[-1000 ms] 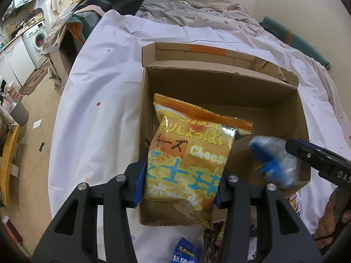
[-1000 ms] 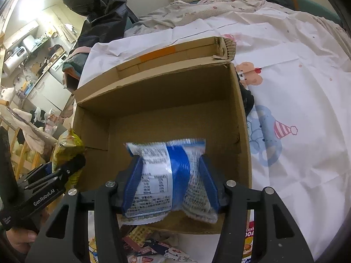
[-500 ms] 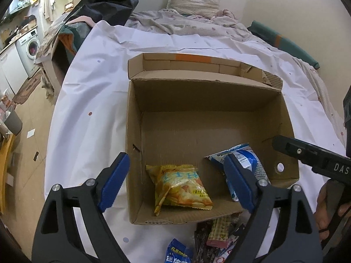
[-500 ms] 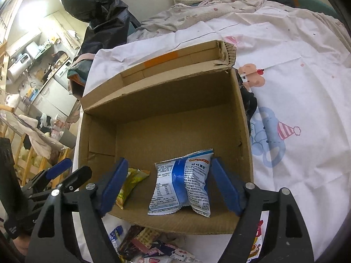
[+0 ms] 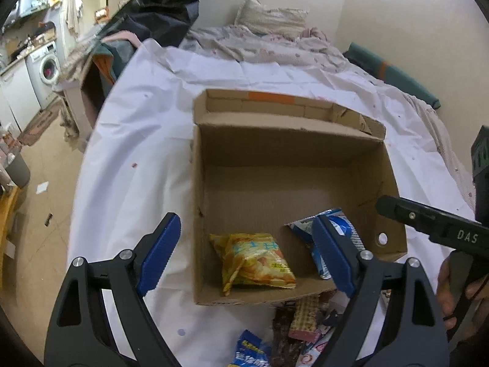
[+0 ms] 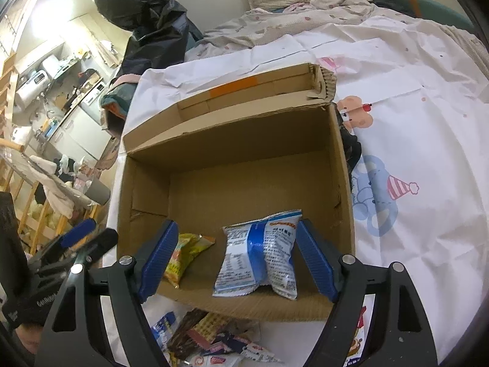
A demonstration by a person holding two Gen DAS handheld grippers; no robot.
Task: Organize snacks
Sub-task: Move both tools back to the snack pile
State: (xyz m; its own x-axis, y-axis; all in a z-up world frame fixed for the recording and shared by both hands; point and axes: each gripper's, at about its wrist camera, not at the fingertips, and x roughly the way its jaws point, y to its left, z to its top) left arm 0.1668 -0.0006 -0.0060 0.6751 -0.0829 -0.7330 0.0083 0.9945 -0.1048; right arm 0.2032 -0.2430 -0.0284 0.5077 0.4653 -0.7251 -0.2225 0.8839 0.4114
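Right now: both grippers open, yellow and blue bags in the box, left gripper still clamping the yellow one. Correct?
Not quite. The left gripper holds nothing: left wrist view shows its jaws spread, the yellow bag lying loose on the box floor. The blue bag is in; right gripper open.

One second ago each gripper clamps a bag over the cardboard box [image 5: 305,140]. Now the left gripper [image 5: 244,253] stands with jaws spread wide and empty, and the yellow cheese-snack bag [image 5: 253,261] lies flat on the box floor at the near left. The right gripper [image 6: 237,257] likewise stands parted and empty; the blue-and-white bag [image 6: 259,257] rests on the box floor at the near right, apart from the pads. Both grippers now sit higher and nearer than before, outside the box's near wall.
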